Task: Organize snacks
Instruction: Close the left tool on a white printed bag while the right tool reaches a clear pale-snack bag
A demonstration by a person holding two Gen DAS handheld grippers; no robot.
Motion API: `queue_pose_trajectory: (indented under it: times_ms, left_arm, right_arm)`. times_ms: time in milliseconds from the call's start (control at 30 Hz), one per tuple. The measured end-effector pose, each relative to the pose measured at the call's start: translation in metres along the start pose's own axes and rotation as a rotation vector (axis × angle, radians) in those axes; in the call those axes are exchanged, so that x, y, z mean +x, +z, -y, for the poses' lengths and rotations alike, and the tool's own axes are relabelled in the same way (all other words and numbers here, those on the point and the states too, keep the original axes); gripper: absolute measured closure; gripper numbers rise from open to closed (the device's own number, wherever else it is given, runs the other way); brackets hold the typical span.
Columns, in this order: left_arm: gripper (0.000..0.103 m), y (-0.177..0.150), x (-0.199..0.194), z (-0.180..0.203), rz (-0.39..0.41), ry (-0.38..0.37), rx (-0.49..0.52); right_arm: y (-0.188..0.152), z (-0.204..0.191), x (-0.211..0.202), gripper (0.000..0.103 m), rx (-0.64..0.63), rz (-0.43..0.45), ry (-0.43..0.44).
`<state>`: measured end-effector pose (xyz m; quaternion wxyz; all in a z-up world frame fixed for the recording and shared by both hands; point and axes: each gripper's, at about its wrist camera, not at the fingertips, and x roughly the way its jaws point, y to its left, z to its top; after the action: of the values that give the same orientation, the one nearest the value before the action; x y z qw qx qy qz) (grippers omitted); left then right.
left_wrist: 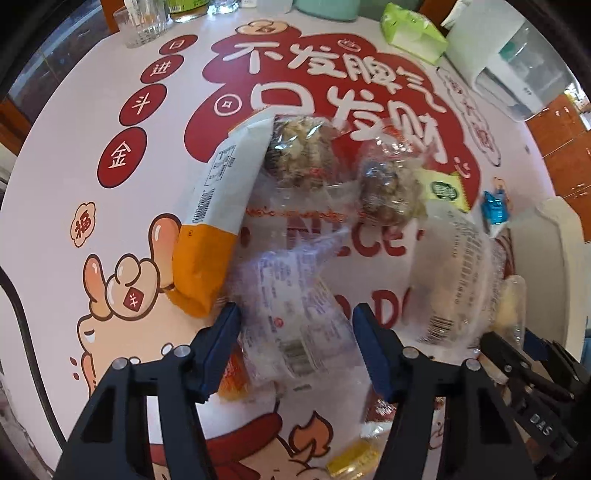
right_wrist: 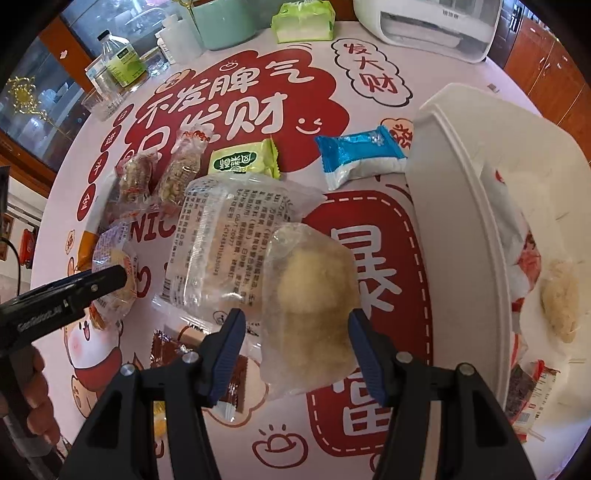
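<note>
Snack packets lie on the printed round table. My left gripper (left_wrist: 297, 328) is open around a clear printed pastry packet (left_wrist: 295, 317). An orange and white bag (left_wrist: 218, 206) lies to its left, and two clear packets of nut clusters (left_wrist: 299, 155) lie beyond. My right gripper (right_wrist: 295, 328) is open around a clear packet with a yellow cake (right_wrist: 310, 306). A larger clear printed packet (right_wrist: 229, 236), a green packet (right_wrist: 242, 160) and a blue packet (right_wrist: 354, 155) lie beyond it. A white bin (right_wrist: 454, 192) on the right holds several snacks.
Glasses (left_wrist: 142, 22), bottles (right_wrist: 120, 59), a teal container (right_wrist: 221, 22), a green tissue pack (right_wrist: 303, 20) and a white appliance (right_wrist: 428, 26) stand along the far edge. Small brown (right_wrist: 229, 376) and yellow (left_wrist: 351, 461) packets lie near the front.
</note>
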<state>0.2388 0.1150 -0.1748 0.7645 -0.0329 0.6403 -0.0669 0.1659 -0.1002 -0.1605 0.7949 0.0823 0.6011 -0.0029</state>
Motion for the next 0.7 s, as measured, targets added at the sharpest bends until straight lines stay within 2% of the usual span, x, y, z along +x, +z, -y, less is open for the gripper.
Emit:
queue_pose_trajectory:
  times_ms: [200, 300, 433, 700]
  left_arm:
    - [0.041, 0.004, 0.017, 0.006, -0.017, 0.079, 0.042]
    - [0.046, 0.001, 0.02, 0.016, -0.003, 0.126, 0.108]
    - [0.049, -0.001, 0.019, 0.024, 0.013, 0.136, 0.148]
    - [0.046, -0.005, 0.019, 0.028, 0.008, 0.142, 0.157]
  right_arm:
    - [0.004, -0.001, 0.003, 0.045, 0.001, -0.002, 0.008]
    - [0.002, -0.001, 0.003, 0.051, -0.018, -0.006, 0.023]
    - [-0.001, 0.0, 0.002, 0.057, -0.044, -0.012, 0.032]
    - [0.002, 0.009, 0.008, 0.053, 0.0, -0.049, 0.07]
